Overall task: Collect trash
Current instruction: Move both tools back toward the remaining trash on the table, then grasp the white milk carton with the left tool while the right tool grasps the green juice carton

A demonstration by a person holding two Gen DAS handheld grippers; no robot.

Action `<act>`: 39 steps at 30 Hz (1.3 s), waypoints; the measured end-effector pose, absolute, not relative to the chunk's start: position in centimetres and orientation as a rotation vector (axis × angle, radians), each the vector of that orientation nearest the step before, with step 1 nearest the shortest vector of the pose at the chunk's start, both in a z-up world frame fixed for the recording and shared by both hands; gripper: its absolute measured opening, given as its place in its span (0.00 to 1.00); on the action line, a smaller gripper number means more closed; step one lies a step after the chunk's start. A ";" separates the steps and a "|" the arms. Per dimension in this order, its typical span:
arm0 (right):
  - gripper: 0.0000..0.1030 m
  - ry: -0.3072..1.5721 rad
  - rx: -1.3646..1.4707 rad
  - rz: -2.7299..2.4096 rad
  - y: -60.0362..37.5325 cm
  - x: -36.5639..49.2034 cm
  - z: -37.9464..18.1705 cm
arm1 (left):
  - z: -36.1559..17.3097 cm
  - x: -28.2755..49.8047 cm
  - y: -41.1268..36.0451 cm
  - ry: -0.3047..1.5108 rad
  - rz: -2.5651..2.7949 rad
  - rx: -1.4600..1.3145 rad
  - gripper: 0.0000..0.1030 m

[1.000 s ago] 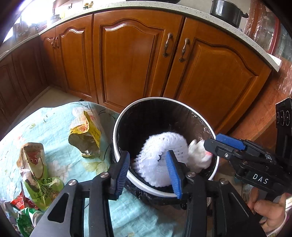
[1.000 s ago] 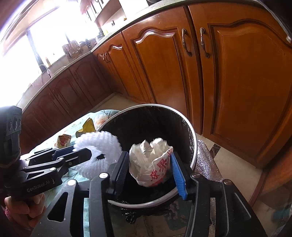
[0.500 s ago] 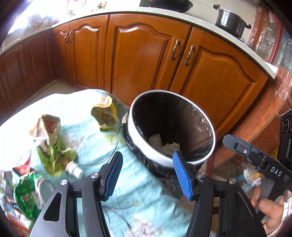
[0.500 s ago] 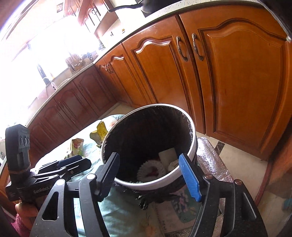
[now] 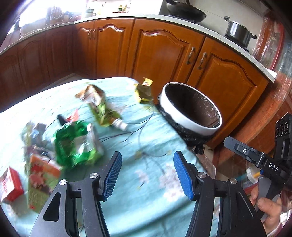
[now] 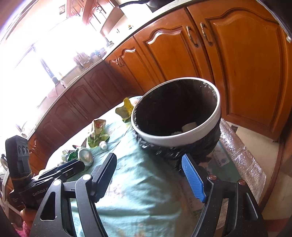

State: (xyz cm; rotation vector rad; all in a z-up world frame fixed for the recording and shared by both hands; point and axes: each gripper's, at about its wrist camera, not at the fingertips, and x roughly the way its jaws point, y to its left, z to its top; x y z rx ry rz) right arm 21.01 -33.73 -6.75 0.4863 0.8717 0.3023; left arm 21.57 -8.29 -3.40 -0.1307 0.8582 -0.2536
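A white-rimmed trash bin (image 5: pixel 189 120) with a black liner stands beside the table's right edge; in the right wrist view (image 6: pixel 184 134) white trash lies at its bottom. Trash lies on the pale green tablecloth (image 5: pixel 146 145): a green crumpled bag (image 5: pixel 76 144), a green pouch with a white cap (image 5: pixel 104 111), a yellow-green wrapper (image 5: pixel 143 91), an orange carton (image 5: pixel 42 173) and a red box (image 5: pixel 10 184). My left gripper (image 5: pixel 147 175) is open and empty above the cloth. My right gripper (image 6: pixel 149 178) is open and empty, in front of the bin.
Brown wooden kitchen cabinets (image 5: pixel 164 54) run behind the table and bin. A pot (image 5: pixel 237 34) and a pan (image 5: pixel 184 11) sit on the counter. The floor (image 6: pixel 255 173) lies right of the bin.
Both grippers let go of their trash, the white foam net and the white bag, into the bin, then pulled back. The left one swung left over the table.
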 end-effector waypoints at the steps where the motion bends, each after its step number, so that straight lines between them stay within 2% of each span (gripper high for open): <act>1: 0.73 0.872 0.483 0.311 -33.2 20.7 -6.7 | -3.3 21.0 -7.6 0.856 -0.243 -0.135 0.57; 25: 0.73 0.951 0.379 0.570 -17.4 16.8 -5.7 | -0.8 10.9 7.8 0.808 -0.082 -0.222 0.58; 29: 0.73 0.969 0.401 0.629 -15.0 16.8 -5.9 | -0.4 10.8 10.2 0.814 -0.092 -0.166 0.61; 39: 0.74 1.007 0.454 0.716 -10.7 18.6 -7.2 | -0.8 13.2 13.9 0.875 -0.160 0.056 0.77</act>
